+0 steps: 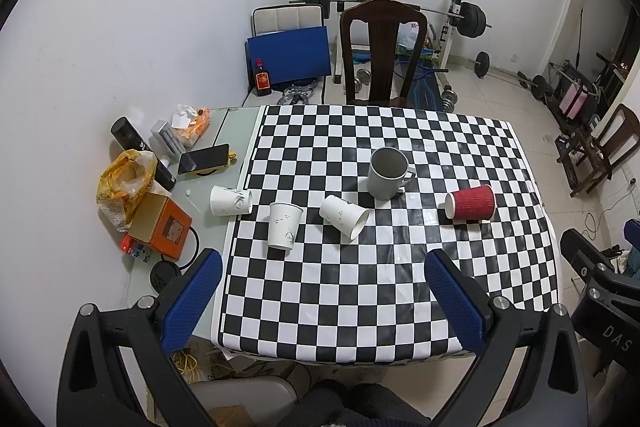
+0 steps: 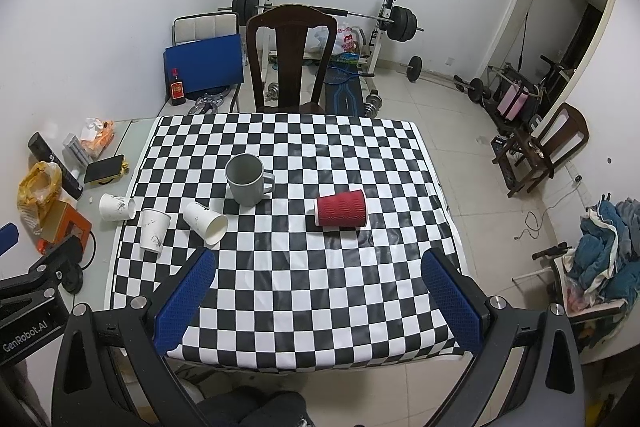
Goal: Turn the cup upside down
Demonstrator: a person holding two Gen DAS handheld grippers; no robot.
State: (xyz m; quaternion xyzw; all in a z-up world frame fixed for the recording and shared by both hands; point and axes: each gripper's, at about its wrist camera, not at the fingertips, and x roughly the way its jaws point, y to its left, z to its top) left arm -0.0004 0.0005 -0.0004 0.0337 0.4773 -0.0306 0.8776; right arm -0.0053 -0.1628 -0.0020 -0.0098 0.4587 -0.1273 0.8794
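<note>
A grey mug stands upright, mouth up, mid-table. A red ribbed paper cup lies on its side to its right. One white paper cup stands on the cloth; its mouth does not show. Another white cup lies on its side beside it, and a third lies at the cloth's left edge. My left gripper and right gripper are both open and empty, held above the table's near side.
The checkered cloth covers the table. Clutter sits on the bare left strip: an orange box, a phone, bags and bottles. A dark wooden chair stands behind the table. Weights and a bench stand at the back wall.
</note>
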